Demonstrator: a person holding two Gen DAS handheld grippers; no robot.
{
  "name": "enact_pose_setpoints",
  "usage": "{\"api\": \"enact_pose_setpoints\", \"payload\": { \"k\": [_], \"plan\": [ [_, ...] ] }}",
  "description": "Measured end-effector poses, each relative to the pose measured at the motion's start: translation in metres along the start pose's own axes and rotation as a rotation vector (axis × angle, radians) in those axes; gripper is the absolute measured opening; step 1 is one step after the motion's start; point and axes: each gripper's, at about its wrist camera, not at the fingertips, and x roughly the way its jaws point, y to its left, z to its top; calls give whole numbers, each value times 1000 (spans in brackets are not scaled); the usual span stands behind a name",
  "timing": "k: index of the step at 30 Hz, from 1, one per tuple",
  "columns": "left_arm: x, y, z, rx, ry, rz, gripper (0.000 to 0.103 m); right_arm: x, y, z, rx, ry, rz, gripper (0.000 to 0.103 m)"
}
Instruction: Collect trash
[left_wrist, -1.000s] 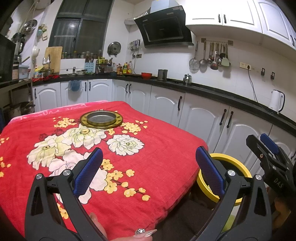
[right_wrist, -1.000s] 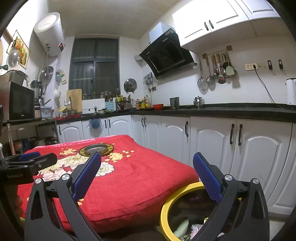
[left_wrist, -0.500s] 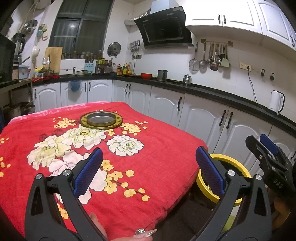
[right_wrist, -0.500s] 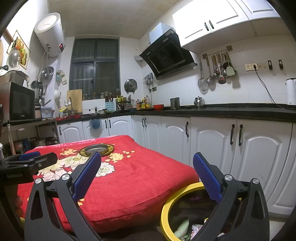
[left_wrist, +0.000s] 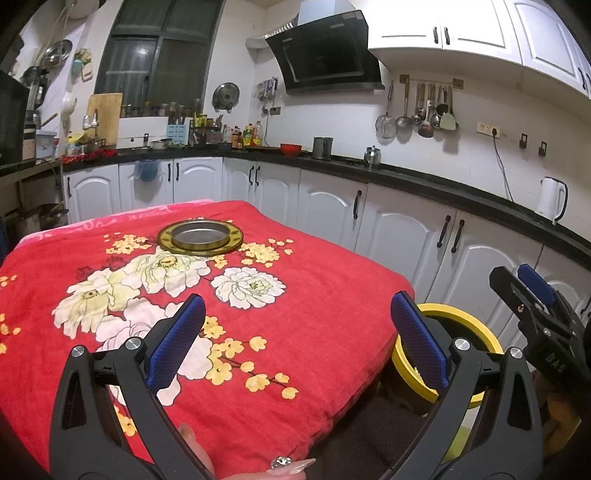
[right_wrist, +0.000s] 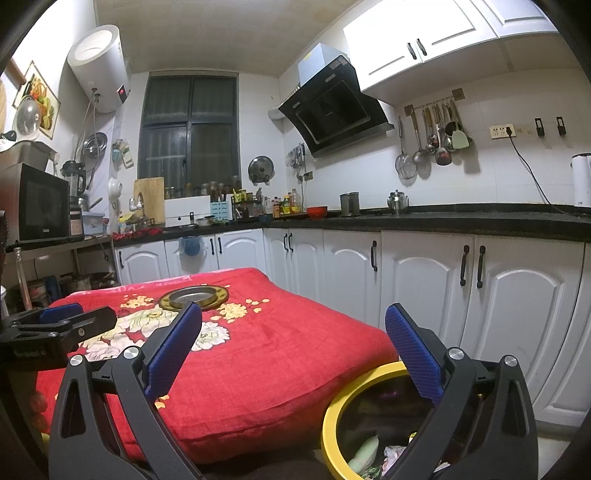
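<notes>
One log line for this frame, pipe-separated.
left claw: open, empty | right claw: open, empty | yellow bin: beside table, trash inside | red cloth: only round dish

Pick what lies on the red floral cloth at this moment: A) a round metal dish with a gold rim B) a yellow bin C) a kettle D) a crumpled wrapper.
A: the round metal dish with a gold rim is the only item on the red floral cloth; the yellow bin stands on the floor beside it, and both tongs are open and hold nothing.
</notes>
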Motion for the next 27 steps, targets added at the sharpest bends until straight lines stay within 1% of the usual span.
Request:
{"api": "enact_pose_setpoints", "payload": {
  "k": [6, 9, 11, 13, 17, 22, 24, 25, 26, 27],
  "plan": [
    [4, 4, -2, -2, 23, 5, 92, 1, 0, -2, -1, 7, 2, 97],
    [5, 5, -2, -8, 30, -4, 92, 2, 0, -3, 0, 12, 3, 97],
    [8, 6, -2, -22, 43, 6, 92, 3, 1, -5, -1, 16, 5, 97],
    [12, 6, -2, -15, 59, 19, 92, 3, 3, -7, 0, 20, 6, 97],
    [17, 10, -5, -27, 85, 8, 92, 3, 4, -7, 0, 20, 6, 97],
    [18, 15, -3, -47, 89, 5, 92, 3, 5, -6, 1, 25, 7, 97],
    [19, 20, 0, -61, 99, 13, 92, 10, 11, -5, -4, 42, 28, 97],
    [20, 26, 3, -70, 114, 31, 92, 15, 15, -4, -9, 53, 43, 97],
    [20, 35, 8, -91, 132, 41, 92, 23, 24, 1, -14, 68, 73, 97],
    [19, 54, 17, -139, 140, 49, 92, 31, 33, 4, -19, 80, 100, 97]
  ]
}}
